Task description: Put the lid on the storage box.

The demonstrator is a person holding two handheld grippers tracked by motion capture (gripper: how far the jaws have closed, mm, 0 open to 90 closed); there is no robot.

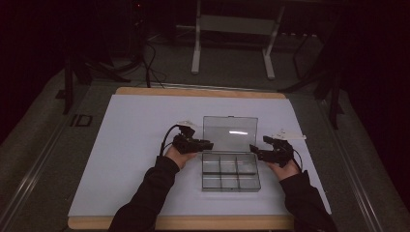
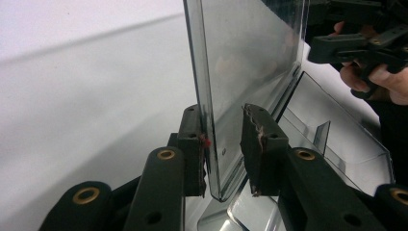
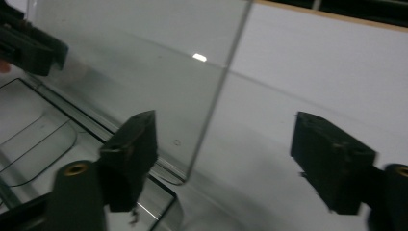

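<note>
The left gripper (image 2: 223, 154), jaws narrowed around the upright lid (image 2: 245, 62), steadies the clear compartment box (image 1: 230, 173); the right gripper (image 3: 235, 159) stands open beside the lid edge.

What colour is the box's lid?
Clear, grey-tinted lid, best in the left gripper view.
</note>
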